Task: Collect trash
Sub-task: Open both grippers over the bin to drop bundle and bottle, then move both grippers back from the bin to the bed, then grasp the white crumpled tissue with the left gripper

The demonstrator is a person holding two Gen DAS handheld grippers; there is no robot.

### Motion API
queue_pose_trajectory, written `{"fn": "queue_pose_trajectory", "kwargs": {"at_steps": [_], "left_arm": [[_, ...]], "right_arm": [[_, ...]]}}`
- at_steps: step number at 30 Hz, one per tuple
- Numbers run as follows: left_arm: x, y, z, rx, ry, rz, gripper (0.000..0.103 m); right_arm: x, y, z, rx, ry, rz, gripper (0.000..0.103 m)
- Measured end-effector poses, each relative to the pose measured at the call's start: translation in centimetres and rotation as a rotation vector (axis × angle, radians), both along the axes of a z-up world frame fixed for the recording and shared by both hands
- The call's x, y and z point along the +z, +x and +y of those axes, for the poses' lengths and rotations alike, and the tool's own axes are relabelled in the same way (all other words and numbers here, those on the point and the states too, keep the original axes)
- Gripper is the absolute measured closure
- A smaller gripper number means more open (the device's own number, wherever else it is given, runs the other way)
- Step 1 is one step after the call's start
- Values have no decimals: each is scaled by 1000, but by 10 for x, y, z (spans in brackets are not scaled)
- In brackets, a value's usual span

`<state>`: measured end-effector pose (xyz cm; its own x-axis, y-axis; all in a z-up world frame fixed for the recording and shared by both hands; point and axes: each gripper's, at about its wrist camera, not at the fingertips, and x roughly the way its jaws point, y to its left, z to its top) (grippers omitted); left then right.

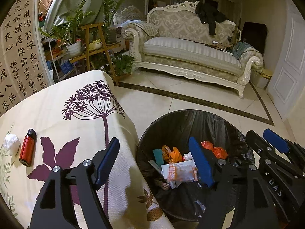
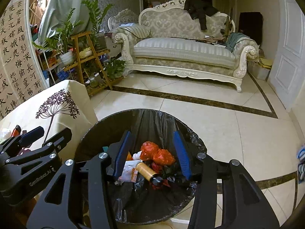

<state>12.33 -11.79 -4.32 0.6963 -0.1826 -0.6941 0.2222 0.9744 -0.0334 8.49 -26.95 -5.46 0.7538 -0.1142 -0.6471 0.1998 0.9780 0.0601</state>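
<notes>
I have both grippers over the trash bin, which stands on the floor just beside the tabletop. My left gripper is spread wide with nothing between its pads; my right gripper is released too, and an amber bottle lies below it on the wrappers, dark cap toward me, long axis running up-left. So part of the job looks done. Left on the tabletop: a red bottle, lying nearly lengthwise away from me with its black cap at the far end, and a crumpled white tissue beside it.
</notes>
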Motion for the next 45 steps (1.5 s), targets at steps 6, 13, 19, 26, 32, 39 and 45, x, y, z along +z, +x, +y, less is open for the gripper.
{"fn": "queue_pose_trajectory", "kwargs": {"at_steps": [6, 13, 19, 26, 32, 39, 45], "left_arm": [[2, -4, 3, 6, -6, 0, 27], [12, -19, 32, 49, -6, -26, 25], [19, -32, 79, 138, 14, -46, 24], [18, -35, 148, 277, 44, -49, 23], [13, -27, 207, 402, 64, -32, 23], [1, -5, 249, 453, 83, -5, 23], [-6, 16, 266, 429, 48, 37, 23]], "right_arm": [[4, -9, -3, -11, 15, -13, 43], [9, -20, 14, -30, 16, -52, 18], [13, -18, 45, 34, 39, -57, 17], [14, -9, 93, 129, 40, -35, 17], [15, 5, 134, 220, 59, -13, 17], [14, 29, 185, 306, 54, 15, 17], [13, 45, 214, 349, 60, 29, 17]]}}
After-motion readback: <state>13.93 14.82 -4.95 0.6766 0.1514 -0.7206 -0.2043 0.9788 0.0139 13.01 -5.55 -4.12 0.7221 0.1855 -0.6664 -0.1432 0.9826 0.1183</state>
